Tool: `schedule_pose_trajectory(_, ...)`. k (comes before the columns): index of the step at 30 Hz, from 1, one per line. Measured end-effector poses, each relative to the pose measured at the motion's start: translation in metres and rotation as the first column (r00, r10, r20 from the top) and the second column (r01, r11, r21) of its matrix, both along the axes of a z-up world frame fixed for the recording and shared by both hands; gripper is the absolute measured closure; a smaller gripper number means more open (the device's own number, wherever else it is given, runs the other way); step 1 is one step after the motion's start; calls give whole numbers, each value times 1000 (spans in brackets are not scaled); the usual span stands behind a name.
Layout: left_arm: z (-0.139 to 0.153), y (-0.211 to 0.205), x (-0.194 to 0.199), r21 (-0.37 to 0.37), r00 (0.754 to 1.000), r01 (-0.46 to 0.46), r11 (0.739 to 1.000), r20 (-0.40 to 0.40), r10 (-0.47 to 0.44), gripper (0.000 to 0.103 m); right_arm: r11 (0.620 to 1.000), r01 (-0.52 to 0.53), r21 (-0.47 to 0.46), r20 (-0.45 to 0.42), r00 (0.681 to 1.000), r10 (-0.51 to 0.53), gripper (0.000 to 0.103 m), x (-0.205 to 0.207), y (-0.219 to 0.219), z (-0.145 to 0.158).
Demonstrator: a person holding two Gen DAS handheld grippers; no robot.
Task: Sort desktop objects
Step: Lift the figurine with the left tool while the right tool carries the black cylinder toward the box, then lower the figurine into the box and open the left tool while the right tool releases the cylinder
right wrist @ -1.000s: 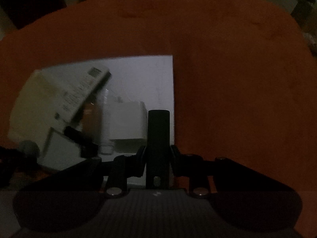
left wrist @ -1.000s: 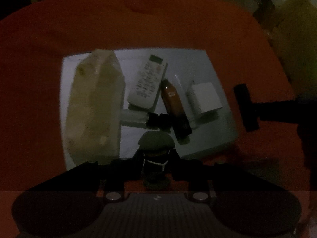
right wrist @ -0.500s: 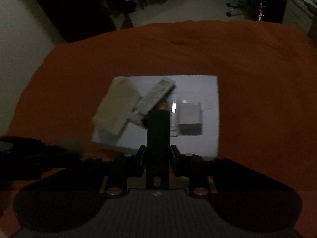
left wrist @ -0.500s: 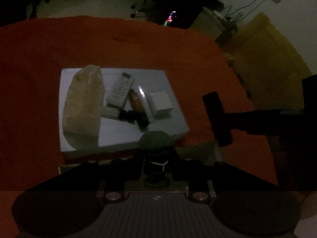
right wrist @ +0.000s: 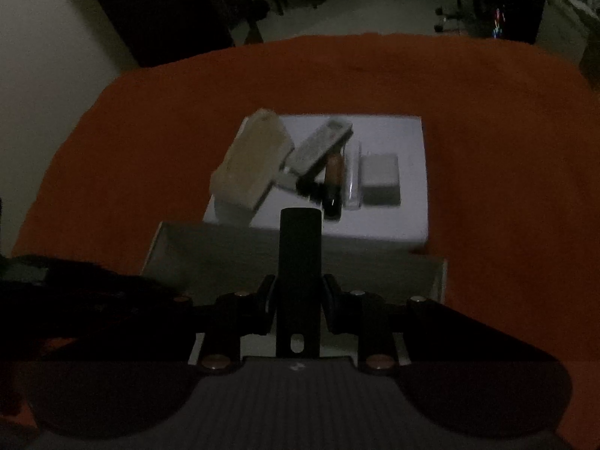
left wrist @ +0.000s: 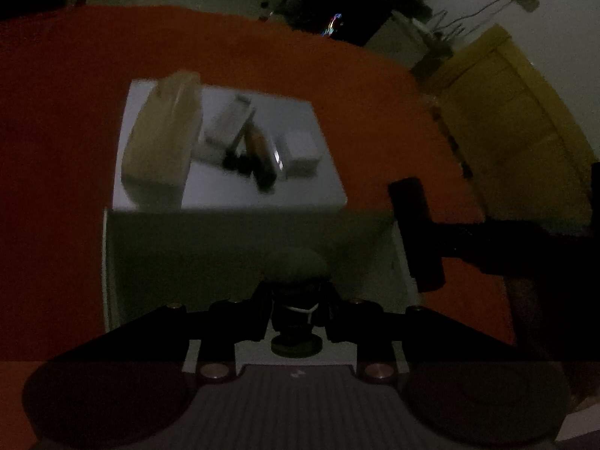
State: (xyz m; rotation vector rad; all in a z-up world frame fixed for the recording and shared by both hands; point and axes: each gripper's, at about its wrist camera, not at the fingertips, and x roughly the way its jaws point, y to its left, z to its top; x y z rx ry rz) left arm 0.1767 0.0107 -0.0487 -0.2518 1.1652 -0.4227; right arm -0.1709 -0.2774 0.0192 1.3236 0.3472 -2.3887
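The left hand-held gripper (left wrist: 296, 296) is clamped on a small round-topped thing (left wrist: 294, 266) (a dark cap or knob; too dim to say which). The right hand-held gripper (right wrist: 300, 300) is clamped on a flat black bar (right wrist: 300, 251) that stands upright between its fingers. Both hang over a shallow grey tray (right wrist: 225, 251) on the counter with the orange cloth (right wrist: 487, 187). Just beyond the tray lies a white board (right wrist: 393, 221). On it sit a tan bag (right wrist: 253, 161) at the left, a white remote (right wrist: 322, 142) leaning beside it, an amber bottle (right wrist: 333, 176), a clear tube (right wrist: 353, 183) and a white box (right wrist: 378, 180) at the right. The bottle, tube and box lie side by side, close together. A yellow cabinet (left wrist: 517, 127) stands off to the right in the left wrist view.
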Motion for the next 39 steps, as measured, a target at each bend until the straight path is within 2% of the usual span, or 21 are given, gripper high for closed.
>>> schedule_pose_trajectory(4, -19, -4, -10, 18, 999, 1, 1000, -43, 0, 79, 1000, 5, 12, 56, 998, -5, 75, 9, 5, -22)
schedule_pose_trajectory(9, -48, -10, -18, 58, 994, 16, 998, -107, -10, 79, 999, 18, 51, 154, 988, -26, 75, 11, 12, -65)
schedule_pose_trajectory(15, -72, -14, -22, 100, 990, 11, 995, -138, 3, 79, 990, 32, 141, 199, 978, -60, 75, 5, 17, -111)
schedule_pose_trajectory(28, -116, -30, -20, 186, 983, 6, 982, -180, 28, 79, 966, 66, 252, 199, 973, -118, 75, -5, 26, -161)
schedule_pose_trajectory(29, -121, -31, -21, 194, 982, 5, 981, -186, 32, 79, 963, 65, 261, 201, 972, -120, 75, -5, 26, -165)
schedule_pose_trajectory(30, -125, -31, -21, 196, 979, 2, 981, -199, 38, 79, 958, 119, 260, 199, 964, -174, 75, -5, 25, -170)
schedule_pose_trajectory(34, -142, -29, -21, 203, 966, -18, 979, -249, 70, 79, 951, 100, 292, 189, 969, -160, 75, -3, 27, -181)
schedule_pose_trajectory(39, -145, -28, -23, 231, 971, -13, 973, -229, 67, 80, 948, 122, 293, 181, 967, -180, 75, -7, 32, -187)
